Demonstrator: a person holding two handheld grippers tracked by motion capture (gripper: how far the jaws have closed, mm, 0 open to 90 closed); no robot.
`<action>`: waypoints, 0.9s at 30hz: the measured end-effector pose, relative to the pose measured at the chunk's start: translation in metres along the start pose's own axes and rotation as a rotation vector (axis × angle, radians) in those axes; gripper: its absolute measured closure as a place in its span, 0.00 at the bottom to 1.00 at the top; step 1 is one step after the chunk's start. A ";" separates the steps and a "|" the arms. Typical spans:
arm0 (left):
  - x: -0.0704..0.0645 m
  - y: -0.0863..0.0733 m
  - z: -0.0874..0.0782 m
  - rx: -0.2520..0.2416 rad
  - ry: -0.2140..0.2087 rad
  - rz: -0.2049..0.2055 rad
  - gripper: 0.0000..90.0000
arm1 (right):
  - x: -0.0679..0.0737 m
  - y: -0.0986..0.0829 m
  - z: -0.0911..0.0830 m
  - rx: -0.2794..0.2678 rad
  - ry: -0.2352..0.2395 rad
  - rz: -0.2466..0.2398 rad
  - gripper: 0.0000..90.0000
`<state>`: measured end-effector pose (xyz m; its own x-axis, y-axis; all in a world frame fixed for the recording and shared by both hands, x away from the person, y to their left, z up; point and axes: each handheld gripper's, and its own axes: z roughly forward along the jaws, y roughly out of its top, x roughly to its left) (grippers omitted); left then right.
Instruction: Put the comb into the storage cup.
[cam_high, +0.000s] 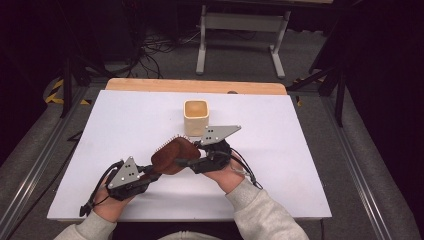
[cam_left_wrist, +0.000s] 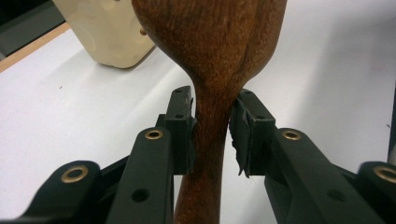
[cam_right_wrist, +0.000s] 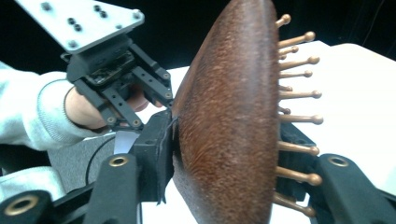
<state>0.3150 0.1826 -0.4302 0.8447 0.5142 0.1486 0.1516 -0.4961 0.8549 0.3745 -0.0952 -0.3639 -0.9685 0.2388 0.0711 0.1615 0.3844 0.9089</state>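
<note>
Seen from the high view, a white board (cam_high: 150, 125) lies on the table, and a wooden hairbrush (cam_high: 170, 156) is held above it at about the board's centre, between both grippers. The left gripper (cam_high: 150, 176), at roughly 7 o'clock from the brush, is clenched on the brush handle; in the left gripper view its two black jaws press the narrow neck of the handle (cam_left_wrist: 212, 126) from either side, just below where the wood widens into the head. The right gripper (cam_high: 192, 162), at 3 o'clock from the brush, grasps the brush head: in the right gripper view one jaw bears on the smooth brown back (cam_right_wrist: 229, 121), the other sits among the ball-tipped wooden bristles (cam_right_wrist: 299, 93). A cream square cup (cam_high: 195, 116) stands upright on the board at 12 o'clock from the brush, near it but apart, its mouth open upward. Grey sleeves (cam_high: 260, 212) enter from 6 o'clock.
</note>
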 end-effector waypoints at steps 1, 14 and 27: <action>0.000 0.000 0.000 0.000 0.001 -0.001 0.78 | 0.001 0.001 0.000 -0.001 0.006 -0.003 0.57; 0.000 0.000 0.001 -0.016 0.008 0.011 0.76 | 0.009 0.007 -0.003 -0.005 0.059 -0.036 0.66; 0.007 -0.005 -0.001 -0.144 -0.014 -0.046 0.33 | 0.010 0.020 -0.010 -0.010 0.032 -0.064 0.67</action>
<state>0.3194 0.1894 -0.4332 0.8458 0.5238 0.1017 0.1160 -0.3665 0.9232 0.3659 -0.0934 -0.3407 -0.9824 0.1852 0.0252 0.0968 0.3888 0.9162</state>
